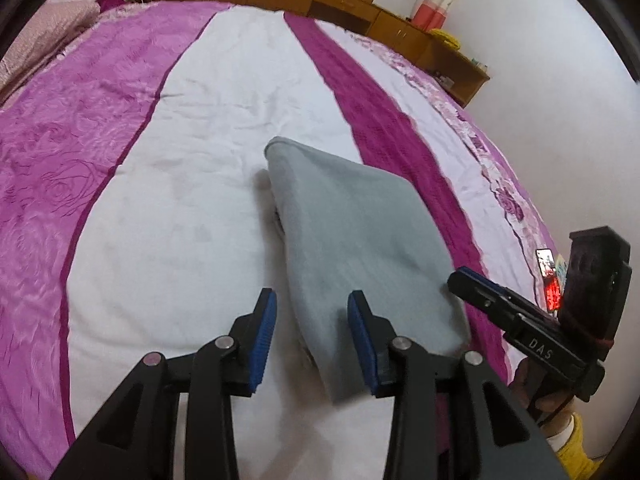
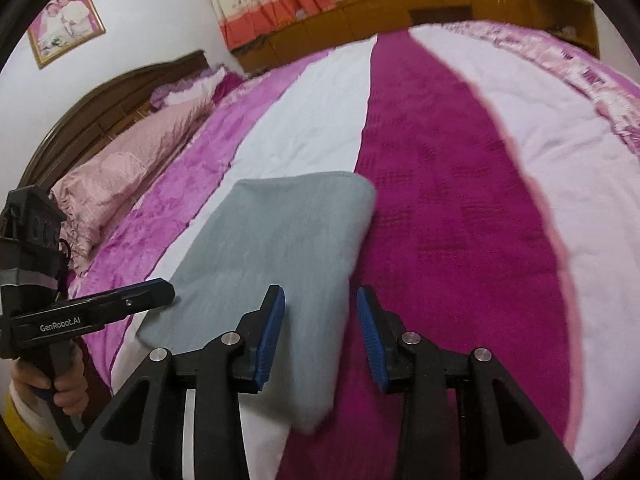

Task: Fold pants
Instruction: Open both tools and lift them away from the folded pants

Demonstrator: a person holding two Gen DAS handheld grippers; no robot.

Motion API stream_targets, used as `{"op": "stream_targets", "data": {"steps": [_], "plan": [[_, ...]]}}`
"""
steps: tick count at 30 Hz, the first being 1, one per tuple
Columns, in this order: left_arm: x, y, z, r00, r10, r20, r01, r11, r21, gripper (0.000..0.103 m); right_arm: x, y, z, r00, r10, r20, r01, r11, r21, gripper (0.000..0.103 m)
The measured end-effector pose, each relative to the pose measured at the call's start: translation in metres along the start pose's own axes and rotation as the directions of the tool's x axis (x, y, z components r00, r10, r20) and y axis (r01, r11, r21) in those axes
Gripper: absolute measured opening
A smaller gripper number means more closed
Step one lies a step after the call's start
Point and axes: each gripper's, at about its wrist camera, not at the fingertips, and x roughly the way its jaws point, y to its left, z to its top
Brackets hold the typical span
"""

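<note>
The grey pants (image 1: 356, 232) lie folded into a compact rectangle on the bed, also seen in the right wrist view (image 2: 276, 252). My left gripper (image 1: 312, 340) is open and empty, hovering over the near left corner of the fold. My right gripper (image 2: 320, 336) is open and empty over the near right corner. The right gripper also shows in the left wrist view (image 1: 468, 280), beside the pants' right edge. The left gripper shows in the right wrist view (image 2: 160, 292) at the pants' left edge.
The bed cover (image 1: 180, 200) has white, pink and magenta stripes. A pink pillow (image 2: 116, 184) and wooden headboard (image 2: 100, 108) lie at the left. A wooden cabinet (image 1: 400, 20) runs along the far side. A phone (image 1: 546, 262) lies near the bed's right edge.
</note>
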Motion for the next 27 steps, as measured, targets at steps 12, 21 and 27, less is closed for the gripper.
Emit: {"op": "stream_targets", "data": {"steps": [12,21,27], "plan": [[0.018,-0.024,-0.033,0.980,0.198,0.029,-0.200,0.971,0.135,0.024,0.001,0.019,-0.033,1.000,0.030,0.001,-0.030,0.999,-0.042,0.013],[0.030,-0.004,-0.041,0.982,0.189,0.017,-0.190,0.978,0.083,0.031,0.017,0.024,-0.040,0.999,-0.023,-0.025,0.021,0.997,-0.075,0.013],[0.015,-0.008,-0.045,0.981,0.196,-0.002,-0.195,0.978,0.069,0.031,-0.006,0.030,-0.041,0.999,-0.032,-0.007,0.031,0.999,-0.043,0.013]]}}
